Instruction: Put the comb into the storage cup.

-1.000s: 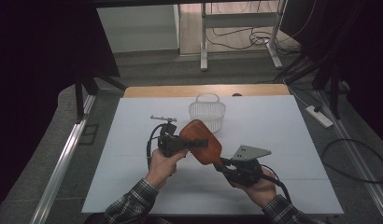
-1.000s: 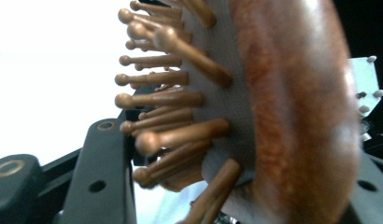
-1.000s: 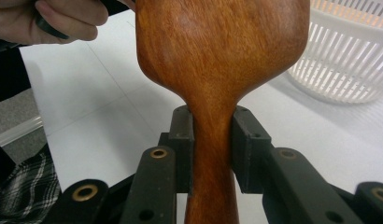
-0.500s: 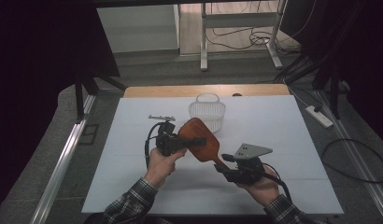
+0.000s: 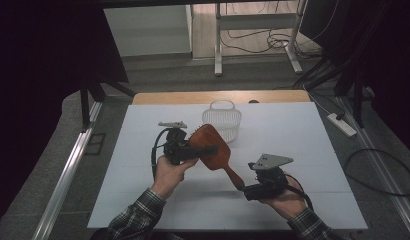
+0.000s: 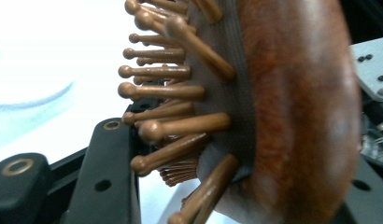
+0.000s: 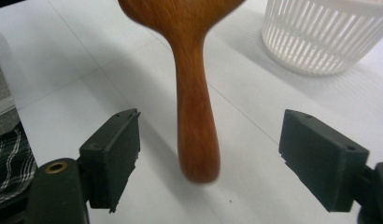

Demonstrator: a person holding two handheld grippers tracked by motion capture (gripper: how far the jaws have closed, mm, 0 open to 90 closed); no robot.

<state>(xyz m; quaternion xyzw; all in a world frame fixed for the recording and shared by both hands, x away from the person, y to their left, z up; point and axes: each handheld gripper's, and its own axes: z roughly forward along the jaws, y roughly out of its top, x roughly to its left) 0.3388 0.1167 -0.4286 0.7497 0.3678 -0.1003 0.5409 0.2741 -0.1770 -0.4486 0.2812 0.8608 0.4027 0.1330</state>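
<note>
Right gripper (image 7: 208, 154) just opened off hairbrush (image 5: 213, 147), left gripper (image 5: 185, 150) clamping it

Glossy wooden hairbrush (image 5: 213, 148), white ribbed plastic basket (image 5: 222, 120), matt white table (image 5: 303, 135).

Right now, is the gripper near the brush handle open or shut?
Open. The right gripper has just been opening; its pads stand apart from the hairbrush handle between them.

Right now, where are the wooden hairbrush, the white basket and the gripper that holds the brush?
wooden hairbrush (image 5: 213, 145), high view, on the back of its head.
white basket (image 5: 222, 124), high view, on its slatted wall.
left gripper (image 5: 195, 151), high view, between its fingers, clamped on the brush head.
</note>
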